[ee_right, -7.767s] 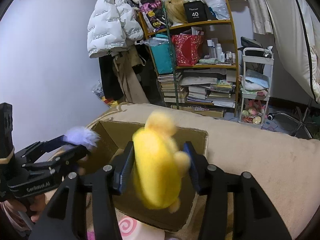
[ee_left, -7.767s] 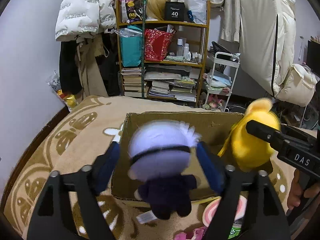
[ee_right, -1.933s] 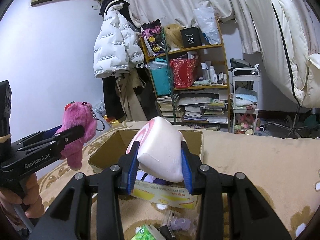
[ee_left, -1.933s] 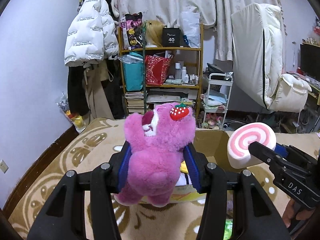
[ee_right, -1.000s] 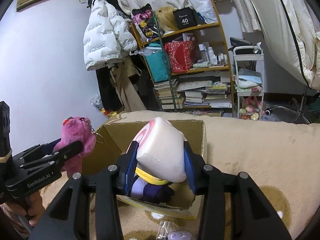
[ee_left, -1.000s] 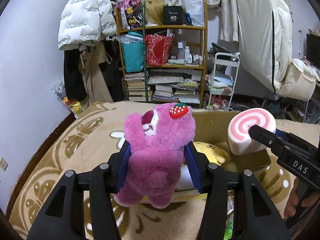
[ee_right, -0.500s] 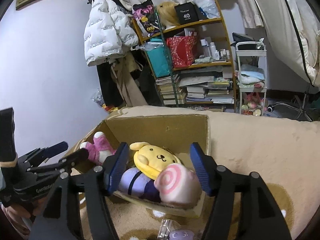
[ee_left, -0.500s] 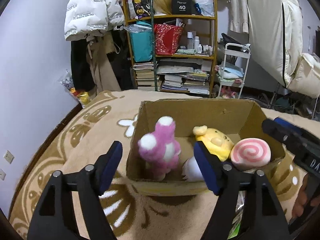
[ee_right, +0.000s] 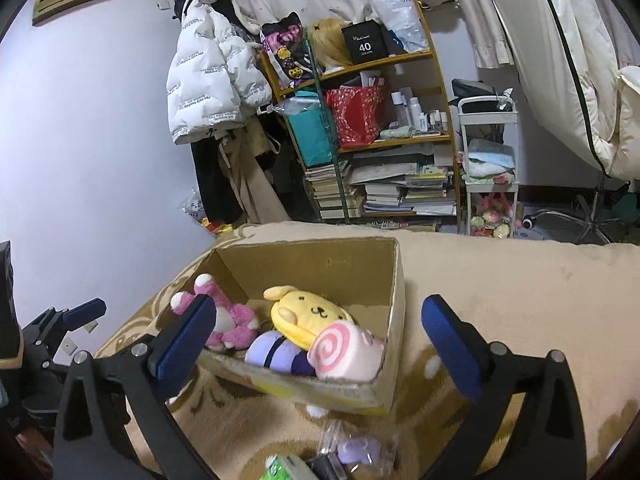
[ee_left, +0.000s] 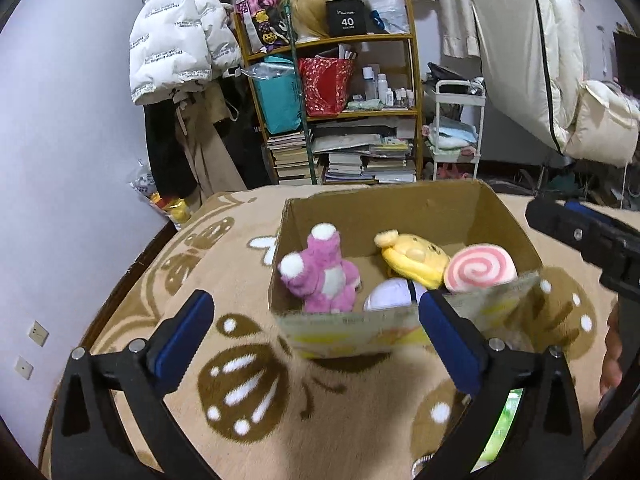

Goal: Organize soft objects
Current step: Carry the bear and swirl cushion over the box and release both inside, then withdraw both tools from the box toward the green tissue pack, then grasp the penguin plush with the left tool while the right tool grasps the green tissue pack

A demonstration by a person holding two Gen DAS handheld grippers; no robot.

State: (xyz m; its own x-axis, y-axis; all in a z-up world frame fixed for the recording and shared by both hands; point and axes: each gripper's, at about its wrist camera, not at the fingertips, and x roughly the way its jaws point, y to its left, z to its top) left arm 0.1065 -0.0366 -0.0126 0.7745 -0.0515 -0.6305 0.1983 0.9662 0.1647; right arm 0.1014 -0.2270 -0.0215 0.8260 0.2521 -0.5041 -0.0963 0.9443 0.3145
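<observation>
Pink plush [ee_left: 320, 276] in cardboard box [ee_left: 392, 208], beyond left hand-held gripper [ee_left: 316, 334], jaws opening, empty

At frame centre a cardboard box [ee_right: 362, 268] holds a pink plush [ee_right: 232, 320], yellow plush [ee_right: 310, 312], purple plush [ee_right: 272, 352] and swirl cushion [ee_right: 344, 350]. The right gripper [ee_right: 318, 320] frames it below, jaws opening, empty.

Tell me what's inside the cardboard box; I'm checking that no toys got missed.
Inside the cardboard box: a pink plush bear, a yellow dog plush, a pink swirl cushion and a purple-headed doll, partly covered by the others. Anything beneath them is hidden.
</observation>
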